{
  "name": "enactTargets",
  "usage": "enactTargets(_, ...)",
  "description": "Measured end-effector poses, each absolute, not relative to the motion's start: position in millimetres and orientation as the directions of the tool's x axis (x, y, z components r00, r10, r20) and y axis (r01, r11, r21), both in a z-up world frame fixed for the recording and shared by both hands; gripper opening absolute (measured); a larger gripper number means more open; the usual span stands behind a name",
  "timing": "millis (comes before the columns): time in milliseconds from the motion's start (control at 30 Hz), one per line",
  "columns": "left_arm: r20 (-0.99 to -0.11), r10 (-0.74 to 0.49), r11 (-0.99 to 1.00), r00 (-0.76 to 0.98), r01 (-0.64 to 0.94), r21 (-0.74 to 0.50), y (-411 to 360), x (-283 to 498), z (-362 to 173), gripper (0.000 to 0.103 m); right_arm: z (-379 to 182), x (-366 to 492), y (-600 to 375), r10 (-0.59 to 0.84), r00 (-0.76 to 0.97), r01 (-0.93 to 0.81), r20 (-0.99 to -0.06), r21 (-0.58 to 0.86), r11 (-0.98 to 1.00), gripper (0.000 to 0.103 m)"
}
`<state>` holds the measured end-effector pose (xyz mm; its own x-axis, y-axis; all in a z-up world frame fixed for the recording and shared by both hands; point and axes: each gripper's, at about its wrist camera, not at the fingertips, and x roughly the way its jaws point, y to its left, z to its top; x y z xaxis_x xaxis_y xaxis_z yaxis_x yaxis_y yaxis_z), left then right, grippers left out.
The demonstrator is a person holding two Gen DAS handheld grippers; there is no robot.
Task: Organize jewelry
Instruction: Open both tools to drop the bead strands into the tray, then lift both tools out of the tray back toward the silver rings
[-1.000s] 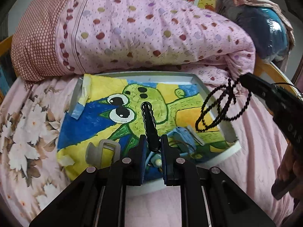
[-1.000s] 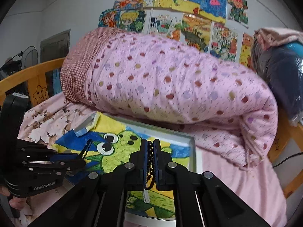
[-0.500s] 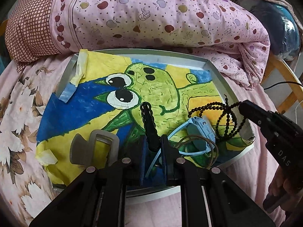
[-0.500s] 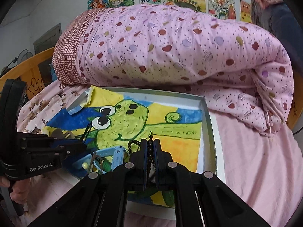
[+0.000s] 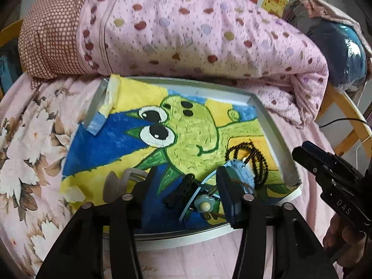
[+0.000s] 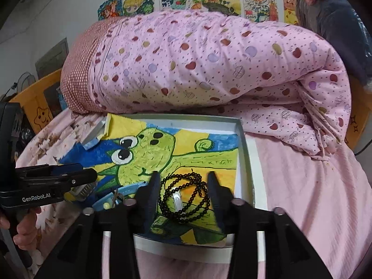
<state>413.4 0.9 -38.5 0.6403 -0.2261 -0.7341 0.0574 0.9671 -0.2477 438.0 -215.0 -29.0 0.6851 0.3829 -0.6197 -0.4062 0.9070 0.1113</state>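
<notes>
Since the earlier frames both claws have let go. A second ago the right claw pinched the black bead string in the air and the left claw pinched a black ridged hair clip; now both pieces lie in the tray.

State now: both claws are spread and opening, with nothing pressed between the pads. The bead string lies coiled in several loops on the frog drawing that lines the tray, near the tray's right wall. It sits between the right claw's fingers without touching them. A small pale oblong piece lies inside the loops; I cannot tell what it is.

Left wrist view: the hair clip lies flat between the left claw's open fingers, on the blue part of the drawing. Just to its right are a light blue band and a small flower-shaped piece. A grey clip lies to the left.

Handling, judged:
- Bead string: light, limp, no stiffness; loops will sag and tangle. Take several strands at once where they bunch; a single strand may slip off the pads.
- Hair clip: rigid and light, ridged so not slippery; grip across the narrow body.

Tray rests on the bed below a rolled pink quilt.
</notes>
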Motion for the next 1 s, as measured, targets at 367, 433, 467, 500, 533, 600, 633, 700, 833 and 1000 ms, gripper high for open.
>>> enactTargets(367,-0.627,-0.195,0.966,0.754,0.036,-0.256,7,364,6,0.091,12,391,-240,0.398,0.768,-0.363,-0.501,0.172,0.916,0.081)
enactTargets(433,-0.604,-0.183,0.968,0.776,0.034,-0.250,8,352,11,0.096,19,380,-245,0.403,0.779,-0.359,-0.480,0.186,0.915,0.088)
enactTargets(467,-0.593,-0.180,0.968,0.785,0.036,-0.247,8,347,13,0.096,22,374,-247,0.404,0.784,-0.358,-0.471,0.189,0.914,0.091)
enactTargets(500,-0.587,-0.179,0.970,0.790,0.040,-0.242,8,342,16,0.096,26,366,-249,0.401,0.793,-0.356,-0.459,0.185,0.916,0.092)
enactTargets(533,-0.583,-0.174,0.971,0.793,0.041,-0.234,7,337,18,0.098,28,361,-250,0.399,0.797,-0.356,-0.453,0.181,0.917,0.092)
enactTargets(600,-0.572,-0.165,0.974,0.803,0.043,-0.221,6,324,24,0.099,33,349,-253,0.397,0.805,-0.358,-0.440,0.173,0.918,0.095)
enactTargets(633,-0.567,-0.164,0.975,0.807,0.045,-0.219,6,319,26,0.099,35,342,-254,0.394,0.808,-0.358,-0.437,0.168,0.919,0.097)
enactTargets(700,-0.544,-0.173,0.973,0.821,0.057,-0.224,4,304,32,0.100,38,330,-256,0.390,0.814,-0.356,-0.430,0.161,0.920,0.102)
enactTargets(833,-0.507,-0.166,0.977,0.846,0.071,-0.202,2,277,43,0.101,42,304,-261,0.387,0.824,-0.357,-0.414,0.152,0.922,0.103)
enactTargets(1000,-0.485,-0.169,0.978,0.858,0.085,-0.190,-2,247,50,0.101,42,274,-269,0.395,0.825,-0.356,-0.405,0.172,0.919,0.103)
